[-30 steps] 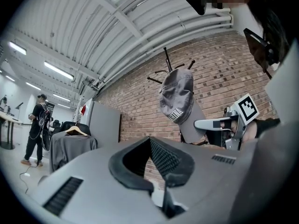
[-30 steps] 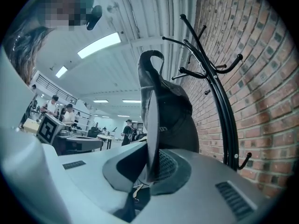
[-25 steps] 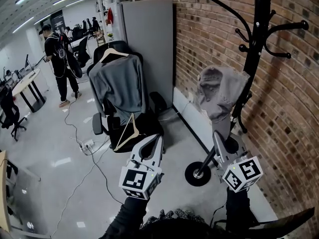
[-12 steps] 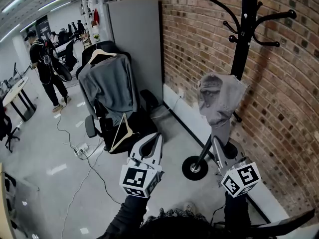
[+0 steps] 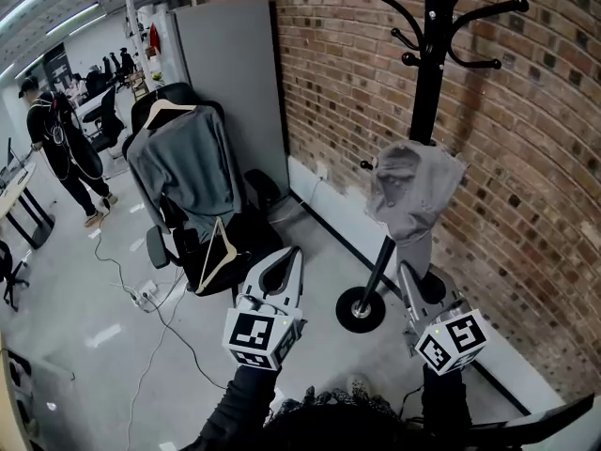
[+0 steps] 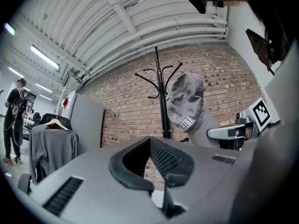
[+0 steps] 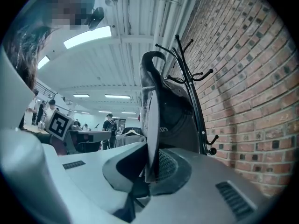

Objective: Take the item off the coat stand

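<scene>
A grey cap point(image 5: 413, 191) hangs in front of the black coat stand point(image 5: 427, 92), whose pole it partly covers. My right gripper point(image 5: 410, 275) is below the cap and shut on its brim; in the right gripper view the brim point(image 7: 150, 125) stands edge-on between the pads. Whether the cap touches a hook, I cannot tell. My left gripper point(image 5: 282, 261) is held level to the left, shut with nothing in it. From the left gripper point(image 6: 152, 157) view, the cap point(image 6: 187, 101) shows just right of the stand's pole point(image 6: 161, 101).
The stand's round base point(image 5: 362, 308) sits on the floor by the brick wall point(image 5: 535, 205). To the left are an office chair with a grey sweater on a hanger point(image 5: 178, 167), a grey partition point(image 5: 230, 83) and floor cables point(image 5: 141, 294). A person point(image 5: 52, 139) stands far left.
Both grippers keep their places in the head view while the stand, chair and person have slid left. The cap, earlier left of the pole, now overlaps it.
</scene>
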### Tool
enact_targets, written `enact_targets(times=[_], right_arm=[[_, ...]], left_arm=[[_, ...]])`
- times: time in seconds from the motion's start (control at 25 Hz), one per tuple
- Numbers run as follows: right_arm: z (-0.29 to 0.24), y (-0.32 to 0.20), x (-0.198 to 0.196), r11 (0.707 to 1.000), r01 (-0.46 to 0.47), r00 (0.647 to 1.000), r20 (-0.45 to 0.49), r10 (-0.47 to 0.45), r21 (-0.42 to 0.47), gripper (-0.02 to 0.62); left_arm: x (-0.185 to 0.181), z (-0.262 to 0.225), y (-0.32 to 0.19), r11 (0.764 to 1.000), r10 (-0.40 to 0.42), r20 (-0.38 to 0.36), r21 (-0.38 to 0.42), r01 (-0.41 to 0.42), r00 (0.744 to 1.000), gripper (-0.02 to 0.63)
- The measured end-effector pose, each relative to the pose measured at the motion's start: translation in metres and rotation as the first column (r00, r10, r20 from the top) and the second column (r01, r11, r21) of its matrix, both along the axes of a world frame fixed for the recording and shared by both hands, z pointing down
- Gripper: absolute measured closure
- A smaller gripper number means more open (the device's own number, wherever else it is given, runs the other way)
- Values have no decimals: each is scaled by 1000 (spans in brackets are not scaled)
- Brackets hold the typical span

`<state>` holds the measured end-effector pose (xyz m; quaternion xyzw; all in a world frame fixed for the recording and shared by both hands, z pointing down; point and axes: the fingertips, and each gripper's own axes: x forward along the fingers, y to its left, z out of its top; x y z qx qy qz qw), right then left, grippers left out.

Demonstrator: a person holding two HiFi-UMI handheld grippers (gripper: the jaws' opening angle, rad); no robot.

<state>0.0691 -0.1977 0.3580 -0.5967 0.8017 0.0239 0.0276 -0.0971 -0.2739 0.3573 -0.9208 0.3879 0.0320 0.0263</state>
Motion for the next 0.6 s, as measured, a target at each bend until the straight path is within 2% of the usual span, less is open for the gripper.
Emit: enact_targets(times=[0.6], right_arm=[[-8, 17, 3, 998, -49, 998, -47, 50, 29, 568]], left_arm=[[11, -7, 4, 999, 49, -2, 19, -49, 999, 598]])
